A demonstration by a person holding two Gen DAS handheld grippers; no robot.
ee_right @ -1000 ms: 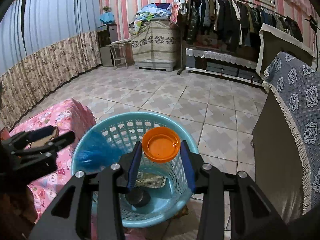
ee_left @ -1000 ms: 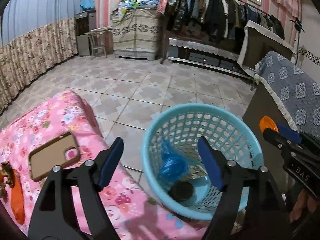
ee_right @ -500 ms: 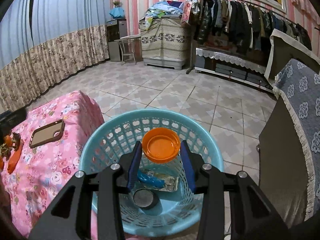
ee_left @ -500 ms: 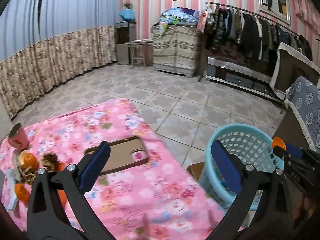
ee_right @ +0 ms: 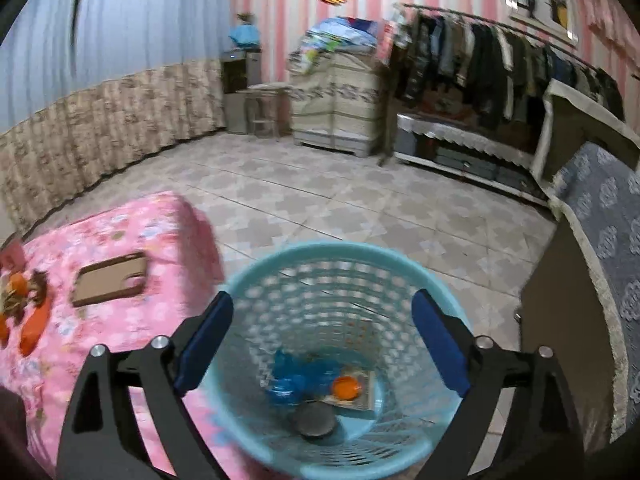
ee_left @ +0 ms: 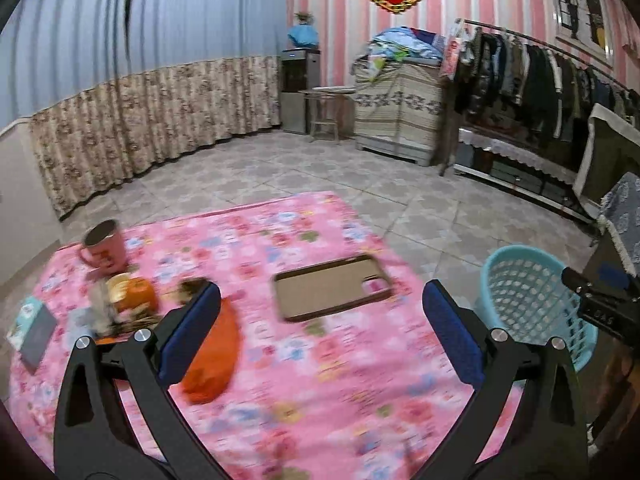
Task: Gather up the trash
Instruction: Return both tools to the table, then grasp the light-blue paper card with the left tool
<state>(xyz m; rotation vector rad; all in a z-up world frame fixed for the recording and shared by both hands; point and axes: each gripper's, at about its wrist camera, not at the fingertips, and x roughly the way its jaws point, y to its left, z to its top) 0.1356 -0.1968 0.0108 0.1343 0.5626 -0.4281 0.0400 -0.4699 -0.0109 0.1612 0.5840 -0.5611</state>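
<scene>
Now right gripper (ee_right: 322, 344) jaws opening above blue basket (ee_right: 400, 254), nothing between; orange cap (ee_right: 346, 387) lying at bottom. Left gripper (ee_left: 320, 332) spread wide, empty, over pink table (ee_left: 340, 380) toward orange scrap (ee_left: 212, 356), likely next pick.

Even, cool indoor light from overhead, soft shadows, motion blur smearing the pink flowered tablecloth (ee_left: 320, 380) and the light-blue plastic mesh basket (ee_right: 340, 256), strong fisheye bending, black vignette at the corners

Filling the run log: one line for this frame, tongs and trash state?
left tongs: open, empty, over pink table | right tongs: opening, empty, over blue basket | orange cap: in basket
</scene>
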